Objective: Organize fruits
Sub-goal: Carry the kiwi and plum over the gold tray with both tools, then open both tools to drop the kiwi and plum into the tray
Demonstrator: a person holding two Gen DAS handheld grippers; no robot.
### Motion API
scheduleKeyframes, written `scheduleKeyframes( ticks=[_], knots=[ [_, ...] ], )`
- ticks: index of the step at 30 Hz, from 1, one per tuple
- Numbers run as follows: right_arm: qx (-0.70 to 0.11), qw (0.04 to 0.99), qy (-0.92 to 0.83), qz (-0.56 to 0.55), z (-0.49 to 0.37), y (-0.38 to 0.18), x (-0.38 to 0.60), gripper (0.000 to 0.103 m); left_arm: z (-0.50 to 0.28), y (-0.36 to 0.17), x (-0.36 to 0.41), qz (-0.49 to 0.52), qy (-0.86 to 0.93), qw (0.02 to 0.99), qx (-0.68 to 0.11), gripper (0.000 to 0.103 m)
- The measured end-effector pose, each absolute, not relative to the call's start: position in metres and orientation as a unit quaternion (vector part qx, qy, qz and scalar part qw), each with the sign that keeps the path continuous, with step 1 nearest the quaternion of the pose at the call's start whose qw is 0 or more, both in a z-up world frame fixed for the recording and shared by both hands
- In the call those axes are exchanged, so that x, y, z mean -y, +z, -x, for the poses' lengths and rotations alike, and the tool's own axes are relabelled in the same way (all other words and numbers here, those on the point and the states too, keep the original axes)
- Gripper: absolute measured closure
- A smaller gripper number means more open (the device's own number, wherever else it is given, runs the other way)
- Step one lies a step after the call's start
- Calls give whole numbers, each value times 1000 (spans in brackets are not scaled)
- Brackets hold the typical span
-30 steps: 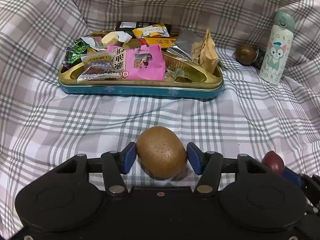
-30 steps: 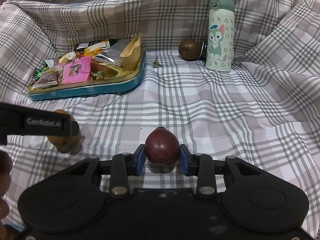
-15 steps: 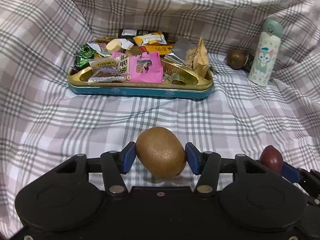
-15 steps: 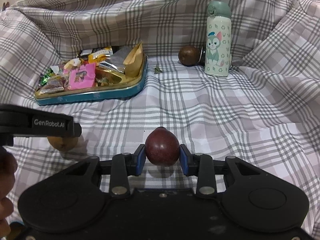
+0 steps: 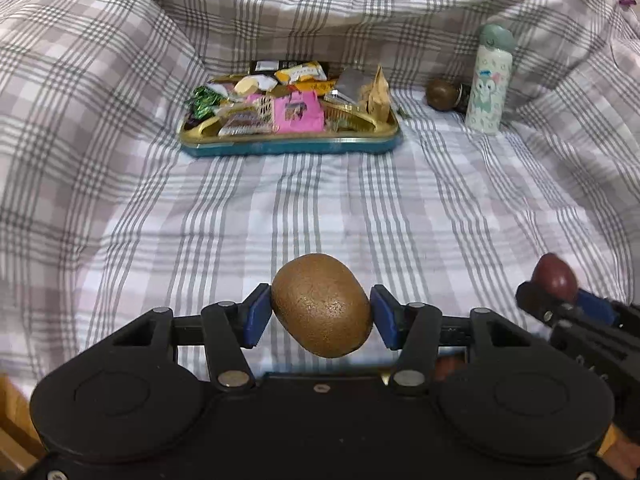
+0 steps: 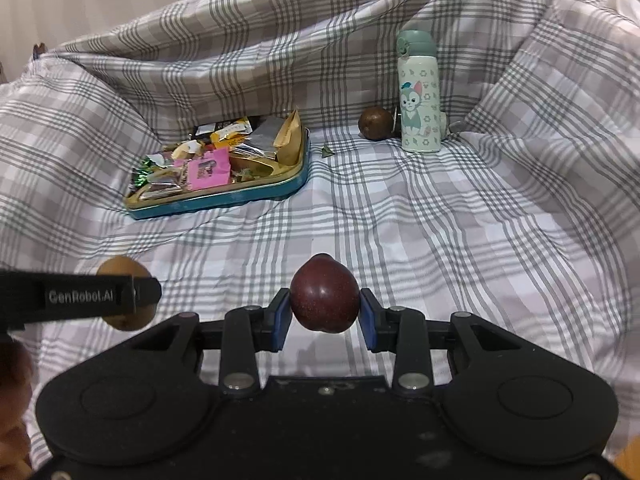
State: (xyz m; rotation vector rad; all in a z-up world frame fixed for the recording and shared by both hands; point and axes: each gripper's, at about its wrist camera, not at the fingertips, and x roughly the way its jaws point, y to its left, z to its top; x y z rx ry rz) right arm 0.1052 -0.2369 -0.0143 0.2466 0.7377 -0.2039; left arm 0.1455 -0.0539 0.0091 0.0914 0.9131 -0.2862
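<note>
A brown kiwi (image 5: 320, 300) hangs above the plaid cloth with my left gripper (image 5: 318, 314) shut on it, blue pads pressing both sides. My right gripper (image 6: 324, 312) is shut on a dark red plum (image 6: 324, 292), also clear of the cloth. The left wrist view shows the plum (image 5: 554, 276) at the far right. The right wrist view shows the kiwi (image 6: 120, 266) at the left, partly hidden behind a black finger (image 6: 80, 296) of the left gripper. Both grippers sit side by side, near the front of the cloth.
A teal and gold tin tray (image 5: 288, 148) (image 6: 224, 204) full of snack packets lies at the back. A cartoon-printed bottle (image 5: 490, 84) (image 6: 418, 92) stands at the back right beside a round brown fruit (image 5: 440, 94) (image 6: 375, 123). Bunched plaid cloth (image 5: 100, 80) rises around the sides.
Both grippers have risen and drawn back with their fruits, lifting them off the cloth. The tray and bottle now look smaller and farther away.
</note>
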Motion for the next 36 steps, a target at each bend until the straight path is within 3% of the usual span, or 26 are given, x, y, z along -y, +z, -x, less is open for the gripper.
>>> scheduleKeyframes(
  ticks=[15, 25, 36],
  knots=[
    [-378, 912, -113, -113, -4, -21, 202, 67, -76, -19, 35, -44, -130, 874, -467, 44],
    [-394, 905, -124, -98, 17, -33, 190, 67, -65, -30, 26, -29, -121, 860, -495, 43],
    [-388, 906, -129, -112, 19, -28, 194, 61, -54, -18, 28, -46, -103, 880, -462, 43]
  ],
)
